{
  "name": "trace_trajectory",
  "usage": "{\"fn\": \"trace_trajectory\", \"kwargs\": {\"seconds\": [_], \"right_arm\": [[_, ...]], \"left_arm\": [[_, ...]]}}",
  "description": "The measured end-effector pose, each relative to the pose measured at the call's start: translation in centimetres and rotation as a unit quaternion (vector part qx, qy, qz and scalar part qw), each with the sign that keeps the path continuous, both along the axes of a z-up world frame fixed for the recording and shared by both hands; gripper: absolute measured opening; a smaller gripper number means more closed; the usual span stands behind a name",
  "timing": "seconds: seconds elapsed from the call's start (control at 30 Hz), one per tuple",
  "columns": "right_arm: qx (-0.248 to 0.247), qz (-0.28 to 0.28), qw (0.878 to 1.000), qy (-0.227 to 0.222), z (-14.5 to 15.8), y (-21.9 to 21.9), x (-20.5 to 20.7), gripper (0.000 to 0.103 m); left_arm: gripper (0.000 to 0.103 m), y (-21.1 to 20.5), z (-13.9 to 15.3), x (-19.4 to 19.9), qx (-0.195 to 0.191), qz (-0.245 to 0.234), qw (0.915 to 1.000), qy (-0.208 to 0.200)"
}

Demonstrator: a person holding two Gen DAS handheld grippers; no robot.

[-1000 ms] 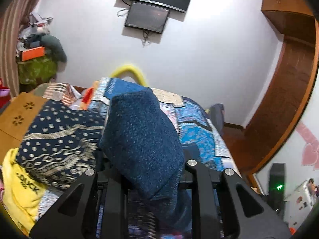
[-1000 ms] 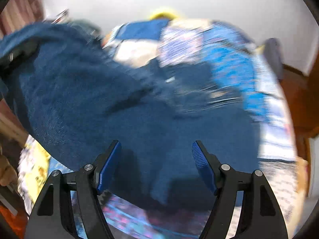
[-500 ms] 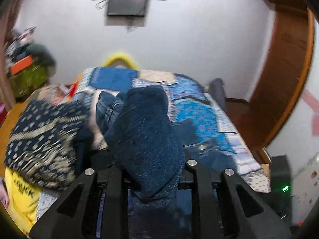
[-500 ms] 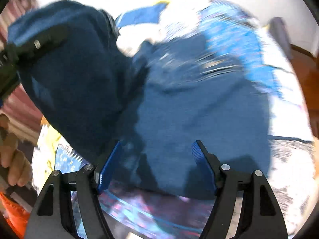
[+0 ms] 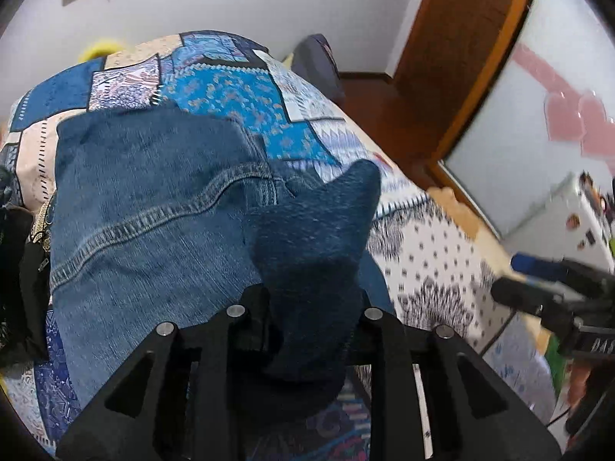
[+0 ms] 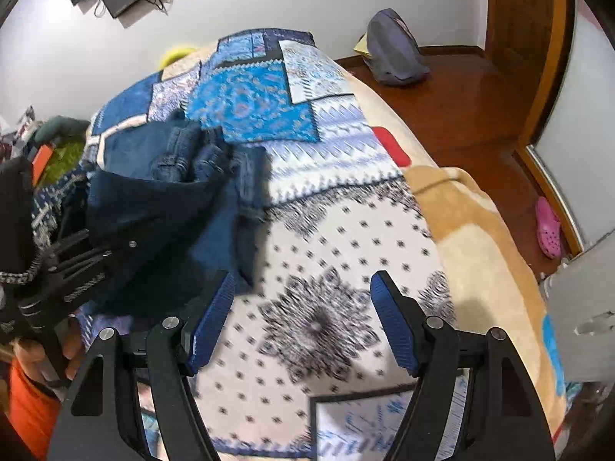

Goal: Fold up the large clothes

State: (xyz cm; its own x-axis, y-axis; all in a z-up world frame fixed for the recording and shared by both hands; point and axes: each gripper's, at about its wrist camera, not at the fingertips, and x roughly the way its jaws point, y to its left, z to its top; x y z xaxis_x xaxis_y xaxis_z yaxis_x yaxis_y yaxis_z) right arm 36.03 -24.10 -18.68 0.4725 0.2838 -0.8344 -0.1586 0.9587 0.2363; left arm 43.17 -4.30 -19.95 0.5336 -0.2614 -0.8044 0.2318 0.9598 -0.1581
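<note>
Left wrist view, one left gripper (image 5: 307, 319) clenched on one pair of jeans (image 5: 153, 207) spread over one patchwork bedspread (image 5: 423, 253), one right gripper (image 6: 303, 322) spread wide, empty, hovering beside the denim.

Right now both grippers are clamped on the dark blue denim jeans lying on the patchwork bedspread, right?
Not quite. Only the left gripper is clamped on the dark blue denim jeans. The right wrist view shows the right gripper open and empty above the patchwork bedspread.

Partial white letters "DA" on right claw (image 5: 553, 288) body; rest unreadable.
</note>
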Motion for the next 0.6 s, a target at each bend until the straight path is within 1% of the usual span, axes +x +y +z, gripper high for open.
{"fn": "trace_trajectory", "kwargs": {"seconds": [0.03,0.07,0.1,0.17,0.2,0.3,0.33,0.4,0.47,0.5,0.57,0.6], "right_arm": [[-0.004,0.003,1.000,-0.001,0.0,0.0,-0.4,0.070],[-0.005,0.007,1.000,-0.001,-0.1,0.2,-0.6,0.070],[-0.003,0.010,1.000,-0.001,-0.1,0.3,-0.7,0.070],[0.006,0.016,1.000,0.000,-0.1,0.8,-1.0,0.070],[0.009,0.017,1.000,0.000,0.1,0.9,-1.3,0.070],[0.017,0.027,0.999,-0.011,1.1,1.2,-2.0,0.070],[0.017,0.032,0.999,-0.016,1.5,1.6,-2.0,0.070],[0.016,0.041,0.999,-0.028,2.3,2.4,-1.9,0.070],[0.017,0.054,0.997,-0.046,3.5,3.4,-1.9,0.070],[0.018,0.058,0.997,-0.051,3.8,3.8,-1.8,0.070],[0.024,0.071,0.995,-0.063,4.7,5.3,-1.3,0.070],[0.026,0.076,0.995,-0.066,4.8,5.8,-1.1,0.070]], "left_arm": [[0.029,-0.2,0.2,-0.4,0.004,-0.007,1.0000,0.000],[0.035,-0.3,0.5,-0.8,0.002,-0.016,0.9999,0.002],[0.038,-0.6,0.7,-1.2,-0.006,-0.024,0.9997,0.006],[0.041,-0.1,1.4,-2.0,-0.033,-0.036,0.9987,0.017],[0.041,0.1,1.8,-2.1,-0.039,-0.038,0.9983,0.019],[0.041,0.2,3.9,-3.4,-0.048,-0.042,0.9980,0.006],[0.041,0.4,4.8,-3.8,-0.047,-0.040,0.9981,-0.005],[0.044,1.4,6.5,-4.9,-0.038,-0.031,0.9983,-0.033],[0.054,2.9,8.0,-5.6,-0.027,-0.012,0.9977,-0.061],[0.056,3.6,8.4,-5.7,-0.022,-0.002,0.9973,-0.071],[0.060,5.5,9.0,-5.9,0.008,0.028,0.9952,-0.094],[0.061,6.1,9.0,-5.7,0.021,0.039,0.9943,-0.097]]}}
